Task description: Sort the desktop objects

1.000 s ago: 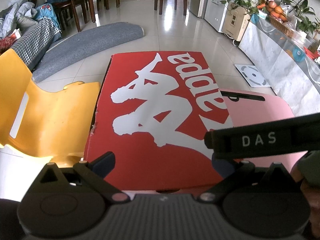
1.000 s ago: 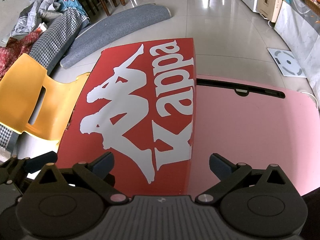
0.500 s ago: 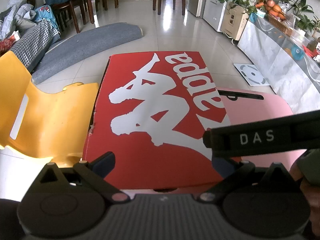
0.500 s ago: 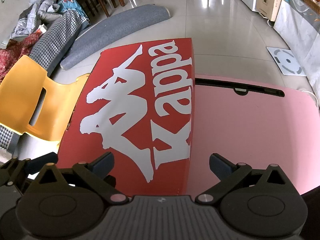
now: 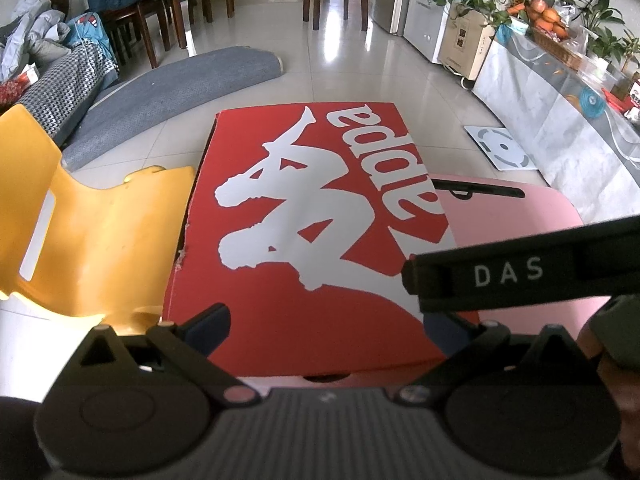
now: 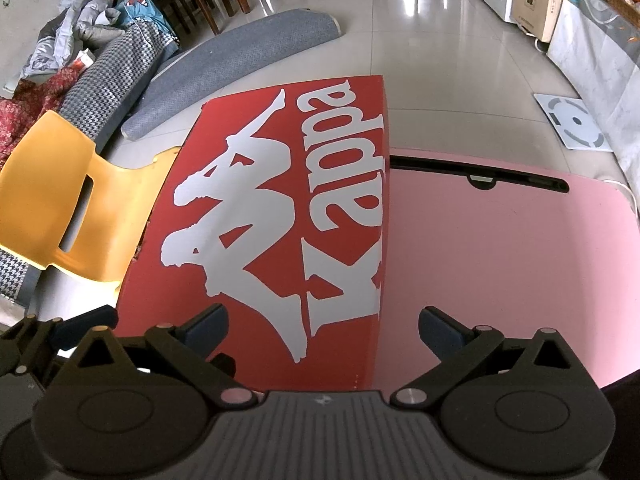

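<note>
A closed red Kappa shoebox (image 5: pixel 304 236) (image 6: pixel 276 224) lies on the left part of a pink desk (image 5: pixel 520 216) (image 6: pixel 500 260). My left gripper (image 5: pixel 324 320) is open and empty above the box's near edge. My right gripper (image 6: pixel 322 322) is open and empty, over the box's near right edge where it meets the pink top. The right gripper's black side, marked DAS (image 5: pixel 520 268), crosses the right of the left wrist view. The left gripper's fingers (image 6: pixel 80 320) show at the lower left of the right wrist view.
A yellow plastic chair (image 5: pixel 88 232) (image 6: pixel 68 208) stands against the box's left side. A dark slot (image 6: pixel 480 178) runs along the desk's far edge. A grey mat (image 5: pixel 168 92), a white scale (image 6: pixel 574 124) and a marble cabinet (image 5: pixel 560 120) are on the tiled floor beyond.
Almost nothing: both views have shifted only slightly. Both grippers stay open over the box.
</note>
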Demonstrator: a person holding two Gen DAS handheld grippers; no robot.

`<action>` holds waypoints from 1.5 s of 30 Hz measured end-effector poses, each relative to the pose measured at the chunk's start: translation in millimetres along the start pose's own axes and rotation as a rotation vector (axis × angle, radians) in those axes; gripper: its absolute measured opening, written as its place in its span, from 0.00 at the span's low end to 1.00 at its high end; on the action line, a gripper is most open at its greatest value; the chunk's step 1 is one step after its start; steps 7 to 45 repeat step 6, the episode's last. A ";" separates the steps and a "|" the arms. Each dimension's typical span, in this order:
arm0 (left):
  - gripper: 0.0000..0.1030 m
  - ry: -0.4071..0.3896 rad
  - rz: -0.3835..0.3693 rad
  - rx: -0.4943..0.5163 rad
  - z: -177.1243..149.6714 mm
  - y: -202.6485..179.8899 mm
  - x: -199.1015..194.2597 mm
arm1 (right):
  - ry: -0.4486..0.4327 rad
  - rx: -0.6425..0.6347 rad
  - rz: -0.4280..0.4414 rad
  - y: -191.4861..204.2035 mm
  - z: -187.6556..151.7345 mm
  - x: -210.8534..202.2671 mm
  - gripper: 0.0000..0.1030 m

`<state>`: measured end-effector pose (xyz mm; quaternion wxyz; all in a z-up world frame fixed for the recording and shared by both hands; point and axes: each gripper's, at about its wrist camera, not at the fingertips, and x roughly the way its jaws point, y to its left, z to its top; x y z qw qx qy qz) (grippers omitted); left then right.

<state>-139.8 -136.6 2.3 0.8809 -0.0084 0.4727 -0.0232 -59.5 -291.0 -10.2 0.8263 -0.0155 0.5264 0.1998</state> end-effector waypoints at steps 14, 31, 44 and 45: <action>1.00 -0.005 0.003 0.007 -0.5 -0.8 -0.3 | 0.006 0.000 -0.002 -0.4 -0.5 1.1 0.99; 1.00 -0.005 0.003 0.007 -0.5 -0.8 -0.3 | 0.006 0.000 -0.002 -0.4 -0.5 1.1 0.99; 1.00 -0.005 0.003 0.007 -0.5 -0.8 -0.3 | 0.006 0.000 -0.002 -0.4 -0.5 1.1 0.99; 1.00 -0.005 0.003 0.007 -0.5 -0.8 -0.3 | 0.006 0.000 -0.002 -0.4 -0.5 1.1 0.99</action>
